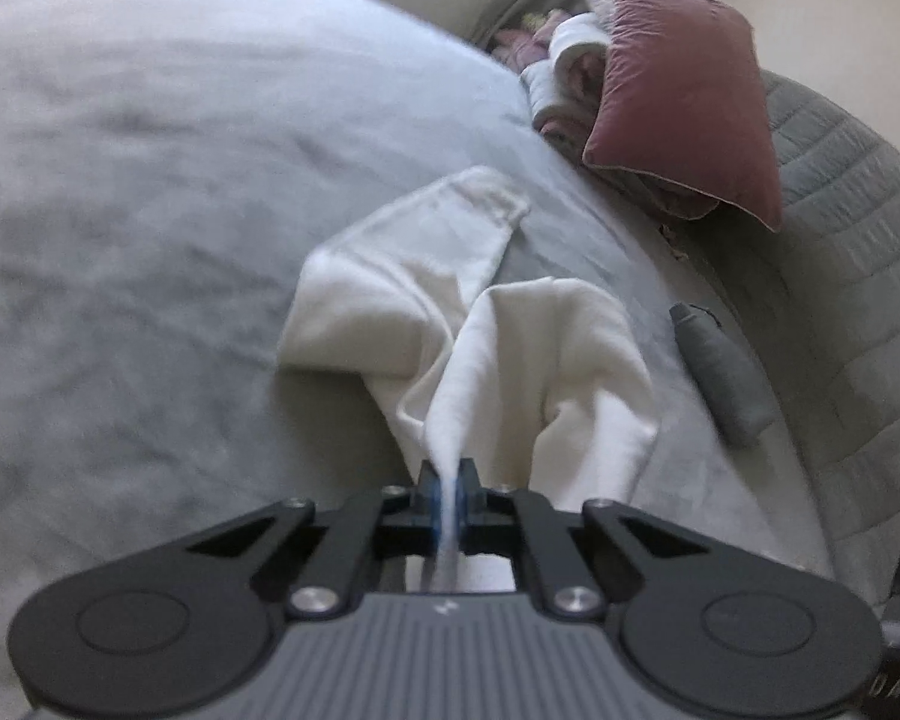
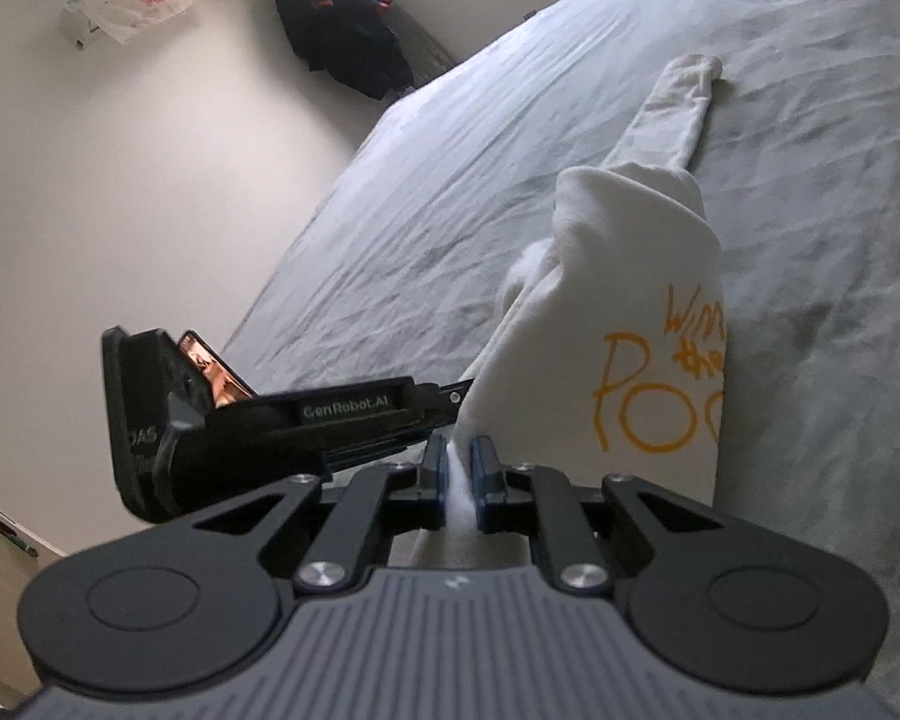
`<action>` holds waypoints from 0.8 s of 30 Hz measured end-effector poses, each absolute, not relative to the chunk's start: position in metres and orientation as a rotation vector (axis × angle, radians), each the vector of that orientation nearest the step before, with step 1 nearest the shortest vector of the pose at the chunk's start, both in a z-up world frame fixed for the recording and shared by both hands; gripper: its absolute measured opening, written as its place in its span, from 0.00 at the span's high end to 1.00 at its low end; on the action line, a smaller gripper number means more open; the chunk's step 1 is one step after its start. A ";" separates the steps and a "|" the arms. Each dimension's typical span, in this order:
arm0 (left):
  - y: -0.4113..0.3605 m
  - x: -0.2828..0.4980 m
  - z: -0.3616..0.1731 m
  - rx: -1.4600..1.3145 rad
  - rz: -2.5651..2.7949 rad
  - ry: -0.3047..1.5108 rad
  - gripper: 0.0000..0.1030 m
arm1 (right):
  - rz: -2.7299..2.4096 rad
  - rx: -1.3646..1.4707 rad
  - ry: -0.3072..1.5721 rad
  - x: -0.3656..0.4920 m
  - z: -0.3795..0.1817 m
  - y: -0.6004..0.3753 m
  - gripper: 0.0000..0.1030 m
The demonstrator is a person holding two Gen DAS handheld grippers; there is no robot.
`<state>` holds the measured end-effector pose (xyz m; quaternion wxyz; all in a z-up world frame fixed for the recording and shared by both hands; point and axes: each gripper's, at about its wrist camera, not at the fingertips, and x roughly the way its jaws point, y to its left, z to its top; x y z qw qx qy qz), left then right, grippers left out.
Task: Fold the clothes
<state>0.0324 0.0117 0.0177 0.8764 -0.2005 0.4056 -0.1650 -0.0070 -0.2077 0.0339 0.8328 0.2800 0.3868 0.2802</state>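
- grey, wrinkled sheet covers the bed (image 1: 150,192), which fills most of both wrist views and carries everything else.
- cream wall (image 2: 120,180) stands beside the bed in the right wrist view, with a dark jacket (image 2: 342,24) hanging on it near a bright window edge.
- quilted grey cover (image 1: 840,228) runs along the far side of the bed in the left wrist view.
- white sweatshirt (image 1: 450,324) lies in the middle of the bed, partly lifted into a ridge toward both claws; one sleeve (image 2: 678,108) stretches flat away from them, and orange lettering (image 2: 660,384) shows on its front.
- dusty pink pillow (image 1: 684,96) leans at the bed's far edge, with a heap of folded laundry (image 1: 564,72) just beside it.
- small grey rolled item (image 1: 720,378) lies on the bed near the sweatshirt, apart from it.
- left claw (image 1: 448,492) is pinched nearly closed on a thin fold of the white sweatshirt.
- right claw (image 2: 461,474) is narrow, gripping a thicker fold of the same garment, just beside the left claw's tip.
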 end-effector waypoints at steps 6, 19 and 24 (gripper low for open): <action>0.038 0.030 0.043 -0.418 -0.332 0.753 0.96 | 0.604 0.570 0.796 0.000 0.047 -0.187 0.87; 0.134 0.022 0.052 -0.366 0.028 0.689 0.96 | 0.749 0.497 0.856 0.044 0.046 -0.073 0.90; 0.166 0.020 0.039 -0.327 0.141 0.732 0.96 | 0.786 0.490 0.887 0.057 0.033 -0.039 0.93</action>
